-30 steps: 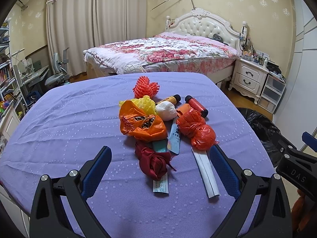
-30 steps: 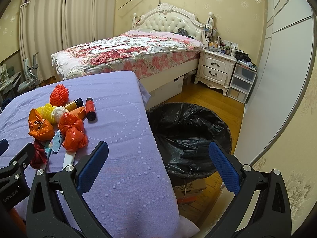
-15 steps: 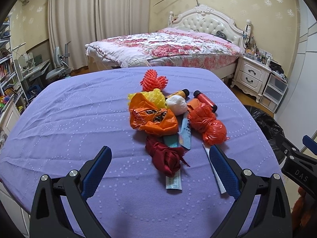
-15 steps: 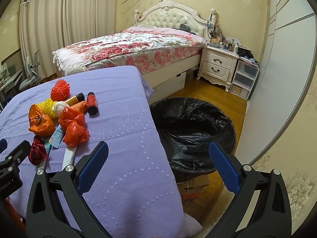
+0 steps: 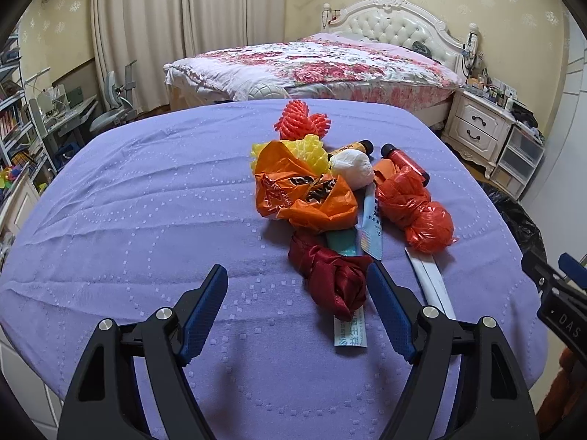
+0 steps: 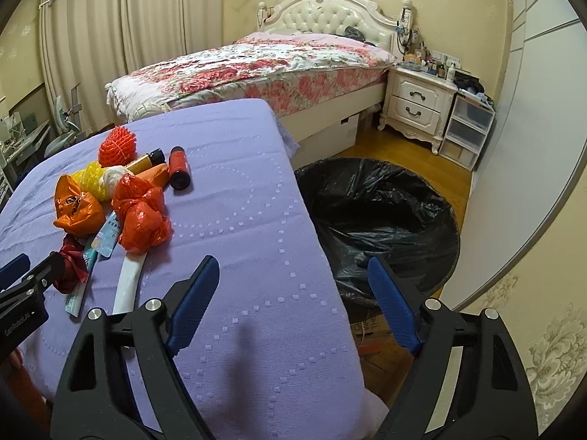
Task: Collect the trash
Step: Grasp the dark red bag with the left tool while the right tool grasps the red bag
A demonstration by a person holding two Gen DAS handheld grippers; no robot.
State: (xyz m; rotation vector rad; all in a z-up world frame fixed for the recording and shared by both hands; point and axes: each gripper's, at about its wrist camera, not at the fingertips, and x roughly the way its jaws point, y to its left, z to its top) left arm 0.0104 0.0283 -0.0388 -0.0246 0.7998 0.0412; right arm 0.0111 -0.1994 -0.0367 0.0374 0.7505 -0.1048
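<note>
A heap of trash lies on the purple tablecloth (image 5: pixel 146 201): an orange bag (image 5: pixel 304 194), a red-orange bag (image 5: pixel 414 205), a dark red bag (image 5: pixel 334 275), a white wad (image 5: pixel 352 168), foam nets, two small bottles and paper strips. My left gripper (image 5: pixel 295 269) hovers at the heap's near end. Its jaws are closing, and the dark red bag lies between them beside the right pad, with a wide gap to the left pad. My right gripper (image 6: pixel 292 261) hangs over the table's right edge with its jaws closing on nothing. The bin lined with a black bag (image 6: pixel 381 212) stands on the floor beyond it.
A bed (image 5: pixel 315 66) stands behind the table, with a white nightstand (image 6: pixel 414 106) and plastic drawers (image 6: pixel 466 128) to its right. A desk, a chair and shelves (image 5: pixel 22 128) fill the left side. A white wardrobe wall (image 6: pixel 513 146) runs along the right.
Both grippers' jaws have narrowed. The left gripper has moved in toward the heap, so the dark red bag now lies between its fingers. The right gripper has hardly moved.
</note>
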